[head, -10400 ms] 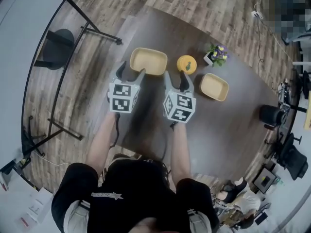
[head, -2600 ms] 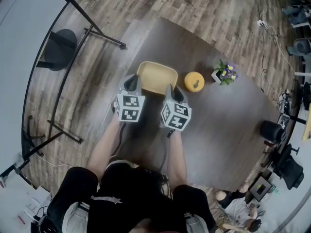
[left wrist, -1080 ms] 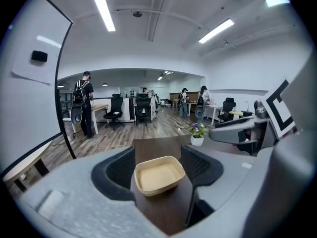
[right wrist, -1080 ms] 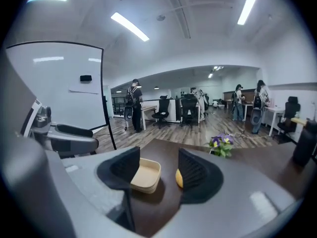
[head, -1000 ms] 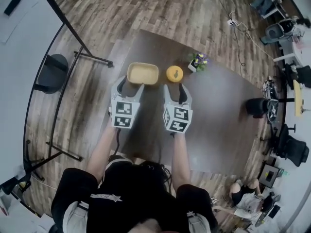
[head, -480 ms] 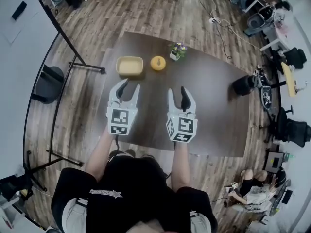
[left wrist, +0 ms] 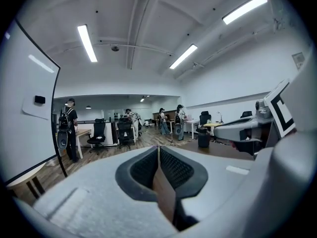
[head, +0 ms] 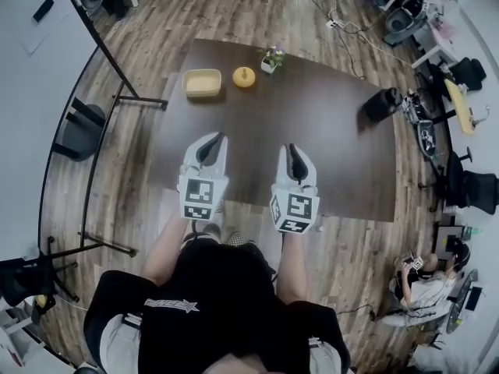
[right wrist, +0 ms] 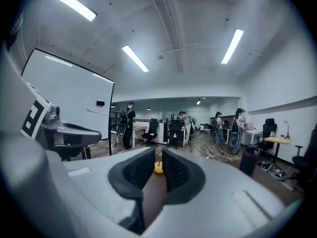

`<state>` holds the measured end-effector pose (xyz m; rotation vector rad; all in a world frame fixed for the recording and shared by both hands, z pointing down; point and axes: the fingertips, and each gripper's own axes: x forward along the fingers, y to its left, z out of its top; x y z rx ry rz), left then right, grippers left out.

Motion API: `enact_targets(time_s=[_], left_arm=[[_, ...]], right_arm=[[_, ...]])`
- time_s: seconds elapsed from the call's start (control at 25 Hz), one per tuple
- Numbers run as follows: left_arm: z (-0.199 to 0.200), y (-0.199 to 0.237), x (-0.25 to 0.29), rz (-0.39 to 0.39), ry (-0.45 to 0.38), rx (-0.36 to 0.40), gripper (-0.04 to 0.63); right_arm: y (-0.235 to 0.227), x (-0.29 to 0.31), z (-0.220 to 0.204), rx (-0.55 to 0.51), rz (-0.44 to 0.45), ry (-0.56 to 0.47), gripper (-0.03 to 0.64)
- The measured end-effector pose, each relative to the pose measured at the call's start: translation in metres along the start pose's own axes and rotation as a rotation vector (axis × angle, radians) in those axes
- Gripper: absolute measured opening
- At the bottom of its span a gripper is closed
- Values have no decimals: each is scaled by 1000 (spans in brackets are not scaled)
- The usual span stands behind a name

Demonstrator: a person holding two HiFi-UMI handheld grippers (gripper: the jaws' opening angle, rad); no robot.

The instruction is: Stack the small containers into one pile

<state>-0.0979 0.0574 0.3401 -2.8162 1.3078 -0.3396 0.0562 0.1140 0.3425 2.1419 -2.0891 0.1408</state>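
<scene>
Two grippers, head view: left gripper (head: 210, 142) and right gripper (head: 295, 153) side by side over the near edge of the dark table (head: 327, 123).
Yellow container (head: 202, 82), head view: far left on the table, well apart from both grippers; orange pot (head: 244, 76) just right of it.
Left gripper view: jaws pressed together, nothing between them.
Right gripper view: jaws closing, a narrow gap between them, nothing in it; orange pot (right wrist: 158, 167) far beyond.

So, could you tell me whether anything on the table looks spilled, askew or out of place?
Nothing stands out. The yellow container, orange round object and flower pot sit in a row near the table's far edge; nothing looks spilled.
</scene>
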Motion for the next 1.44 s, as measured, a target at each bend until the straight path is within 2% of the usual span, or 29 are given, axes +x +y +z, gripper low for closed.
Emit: enact_targets(time_s=[0.16,0.48,0.92,1.44], left_arm=[[-5,-28,-31,-8,2,-3,15],[-13,-59,-66,-21,8,11,12],[-2,-64,-75,-14,-9,17,11],[-7,-66,-76,-17,7,17,11]], right_arm=[[1,-43,-11,3,0,2,20],[2,-95,-24,3,-14,-1,6],[1,-107,-13,11,-1,-20,6],[3,-104,-18,7,3,-3,6]])
